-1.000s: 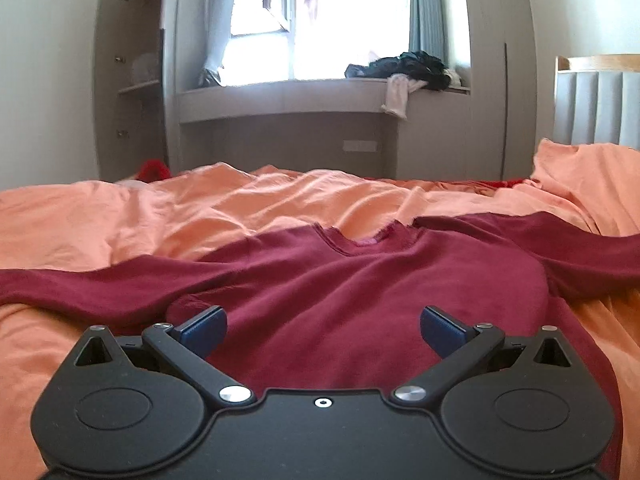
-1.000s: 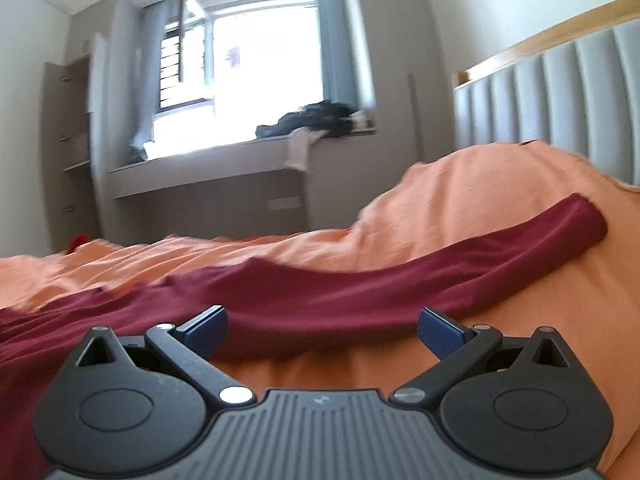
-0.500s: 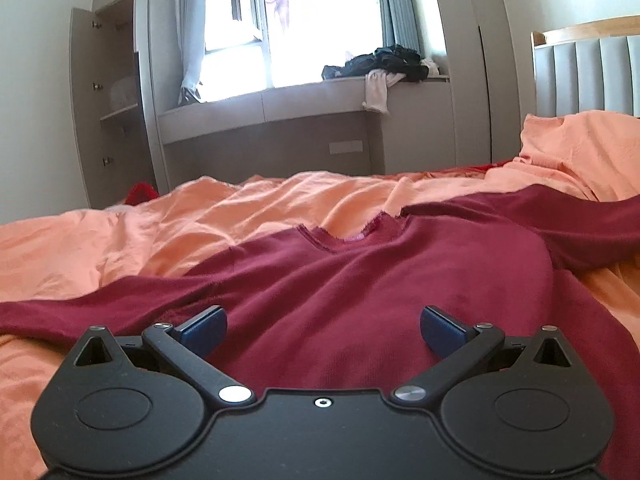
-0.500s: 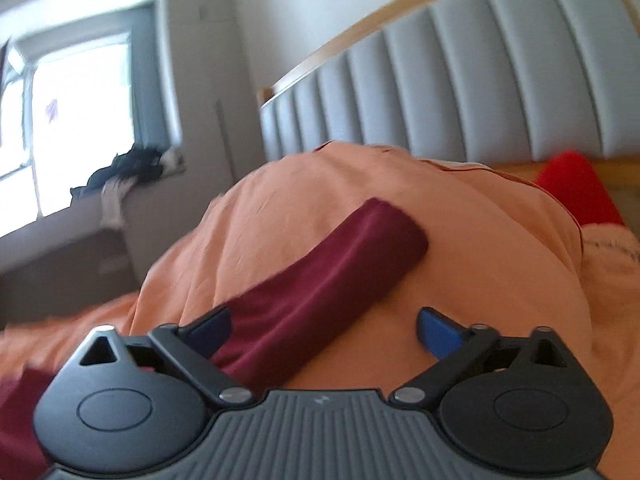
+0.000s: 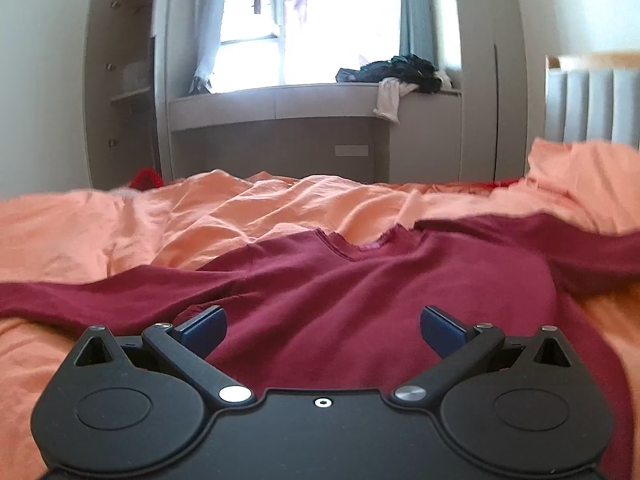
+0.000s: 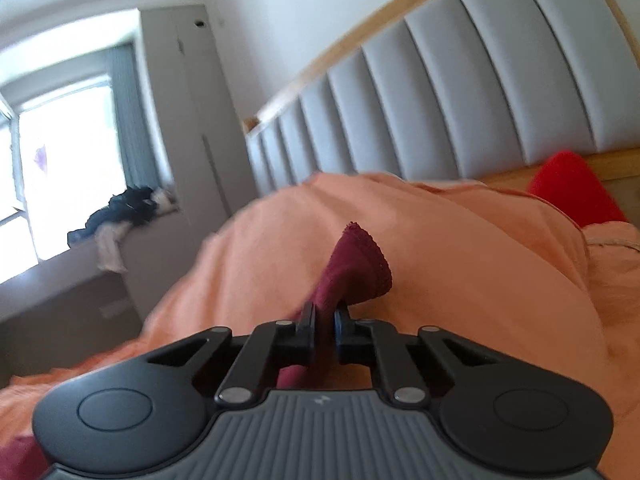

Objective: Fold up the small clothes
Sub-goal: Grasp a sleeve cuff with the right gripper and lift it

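A dark red long-sleeved sweater (image 5: 360, 292) lies face up on the orange bedding (image 5: 240, 208), neckline away from me and sleeves spread to both sides. My left gripper (image 5: 322, 324) hovers open over the sweater's lower body, with only cloth beneath its blue pads. In the right wrist view my right gripper (image 6: 324, 316) is closing, and its pads pinch the sleeve cuff (image 6: 356, 268). The cuff bunches up in front of the fingers over an orange mound of bedding (image 6: 480, 260).
A grey padded headboard (image 6: 460, 100) with a wooden rim stands behind the mound, and a red pillow (image 6: 572, 188) lies at its foot. Past the bed, a window bench (image 5: 280, 100) carries a heap of dark clothes (image 5: 400, 72). An open cupboard (image 5: 124, 80) stands at the left.
The right gripper swung along the sleeve to its end and went from wide open to pinching the cuff. The left gripper stayed open over the sweater's body.
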